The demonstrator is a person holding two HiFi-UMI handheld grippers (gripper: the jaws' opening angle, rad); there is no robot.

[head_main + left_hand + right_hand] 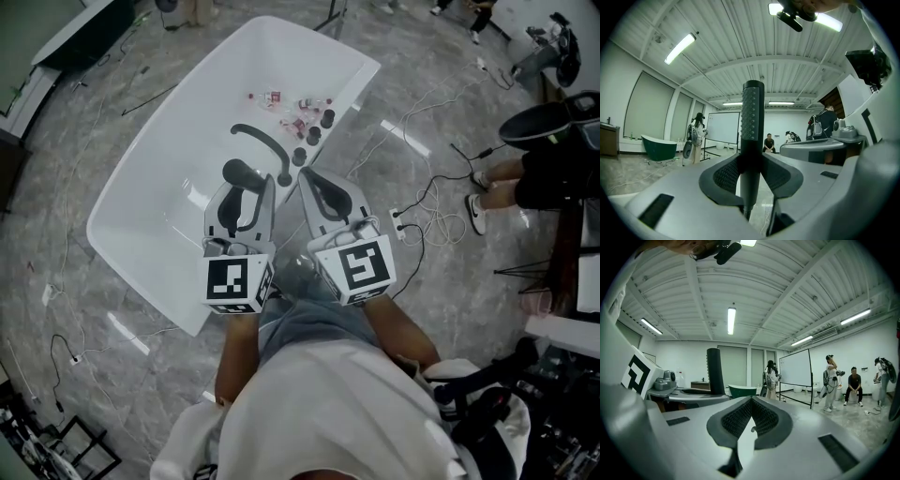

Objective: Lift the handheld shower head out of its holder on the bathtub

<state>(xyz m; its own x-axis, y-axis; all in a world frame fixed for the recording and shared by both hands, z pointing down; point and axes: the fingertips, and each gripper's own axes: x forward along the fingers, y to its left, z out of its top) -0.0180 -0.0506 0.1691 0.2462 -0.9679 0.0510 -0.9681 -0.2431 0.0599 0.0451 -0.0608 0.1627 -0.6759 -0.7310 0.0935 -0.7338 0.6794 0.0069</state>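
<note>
- My left gripper (247, 192) is clamped on the shower head (752, 117). Both ribbed pads press its black stem from either side, and the wand stands upright between them.
- My right gripper (750, 408) has its jaws pressed together with nothing in them. The shower head shows just off to its left.
- I judge the lift itself to be the step in hand, and nearly done. The wand's lower end narrows below my left pads with no holder around it. I cannot pick out the holder for certain among the dark knobs (313, 134) ahead of the right gripper on the bathtub (141, 178) rim.
- The next move calls for a steady hold and a straight rise, minding any hose beneath, which I cannot see.
- The shower head is a slim, matte black stick. Above the grip, one face is dotted with rows of nozzles.
</note>
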